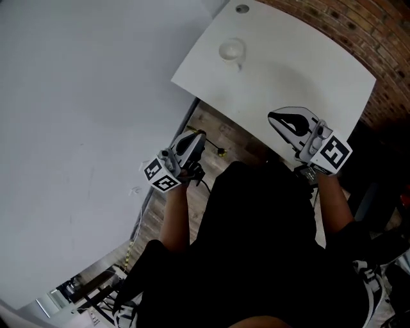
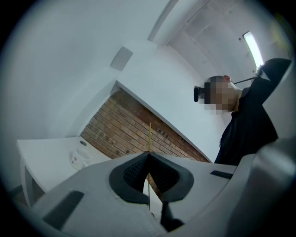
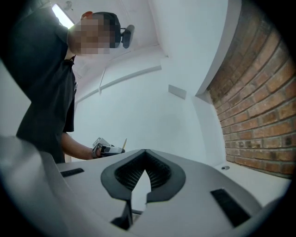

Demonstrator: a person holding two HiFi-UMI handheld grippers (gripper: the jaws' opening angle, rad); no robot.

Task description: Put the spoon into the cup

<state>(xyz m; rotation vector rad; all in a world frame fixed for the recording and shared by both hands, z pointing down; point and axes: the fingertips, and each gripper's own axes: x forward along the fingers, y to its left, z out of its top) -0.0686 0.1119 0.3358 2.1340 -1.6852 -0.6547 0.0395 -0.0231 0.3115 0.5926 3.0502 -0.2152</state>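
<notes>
A white cup (image 1: pixel 232 50) stands at the far side of the white table (image 1: pixel 301 70); the left gripper view shows it small at the left (image 2: pixel 78 158). My left gripper (image 1: pixel 200 137) is off the table's left edge, above the floor, shut on a thin yellowish spoon (image 2: pixel 149 136) seen edge-on and pointing upward. The right gripper view shows that gripper (image 3: pixel 109 149) with the spoon (image 3: pixel 125 141) sticking out of it. My right gripper (image 1: pixel 274 118) hovers over the table's near edge, its jaws closed together on nothing (image 3: pixel 145 152).
A brick wall (image 1: pixel 359 25) runs behind the table, and a plain white wall (image 1: pixel 77 115) fills the left. Wooden floor (image 1: pixel 221 131) shows between wall and table. A small round grommet (image 1: pixel 242 9) sits at the table's far edge. My dark-clothed body fills the lower view.
</notes>
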